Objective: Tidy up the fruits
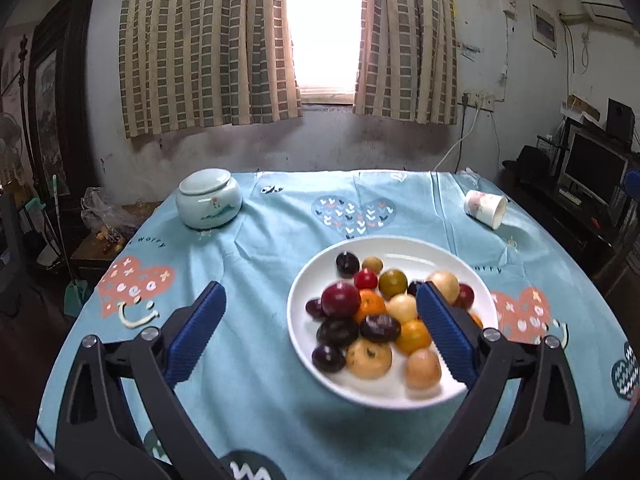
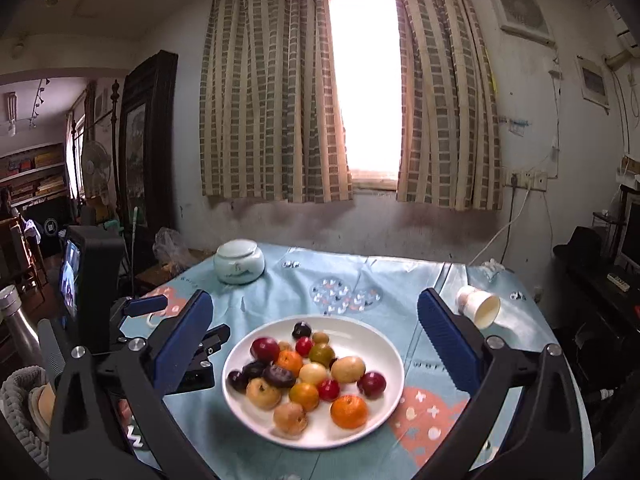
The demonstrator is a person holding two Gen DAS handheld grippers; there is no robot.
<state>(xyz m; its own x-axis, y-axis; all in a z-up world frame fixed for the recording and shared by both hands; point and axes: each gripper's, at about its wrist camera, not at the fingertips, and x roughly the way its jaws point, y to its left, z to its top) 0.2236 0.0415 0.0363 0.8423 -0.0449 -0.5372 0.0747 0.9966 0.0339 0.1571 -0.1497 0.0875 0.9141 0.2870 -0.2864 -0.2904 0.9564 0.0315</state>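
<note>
Hovering released: left tool (image 1: 320, 328), right tool (image 2: 316, 336) | one plate (image 2: 384, 344), roughly fifteen fruits (image 2: 312, 376), lying between right tool's fingers | one jar (image 2: 239, 261) far left, one tipped cup (image 2: 478, 306) far right on counter (image 2: 400, 280)

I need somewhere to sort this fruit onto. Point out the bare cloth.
Bare cloth lies between the lidded pale-green ceramic jar and the white round plate, left of the plate. A second patch runs between the plate and the tipped white paper cup. The plate itself is crowded with fruit.
</note>
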